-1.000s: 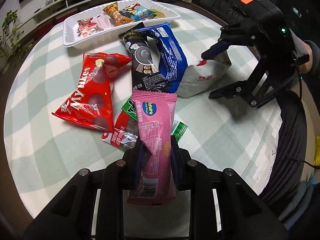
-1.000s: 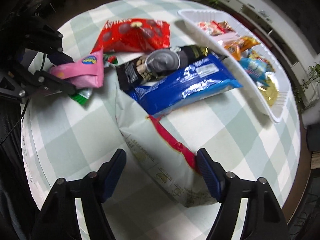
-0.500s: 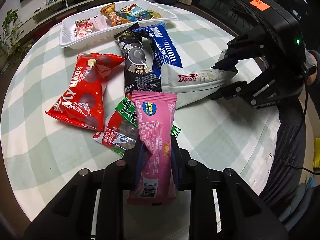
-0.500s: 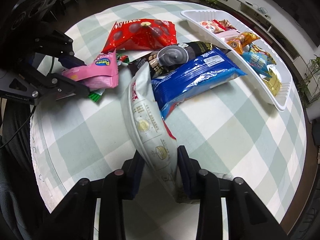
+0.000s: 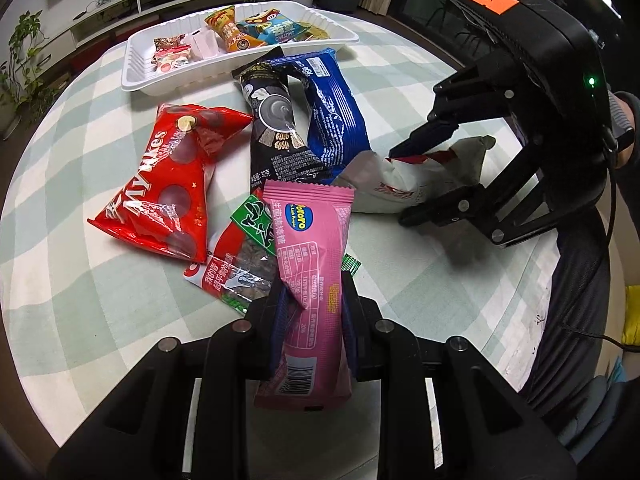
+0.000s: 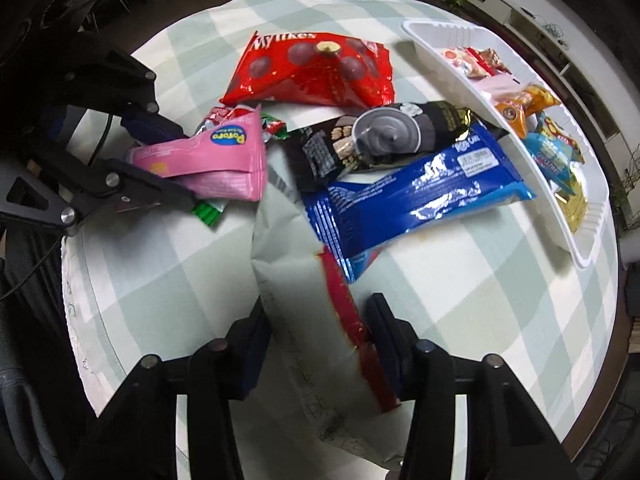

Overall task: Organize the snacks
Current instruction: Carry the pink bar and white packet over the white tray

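Left gripper (image 5: pixel 310 316) clamps glossy pink packet (image 5: pixel 310 248); right gripper (image 6: pixel 318 336) jaws opening (crinkled white bag (image 6: pixel 304 312) between).

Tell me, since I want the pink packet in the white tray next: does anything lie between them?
Yes. Between the pink foil packet, clamped in the left gripper, and the white plastic tray lie the black snack bag and blue foil bag.

I see a round surface (image 5: pixel 80 312) under a pale green checked cloth, a low white cabinet (image 5: pixel 132 4) behind it, and leafy plants (image 5: pixel 22 40) alongside.
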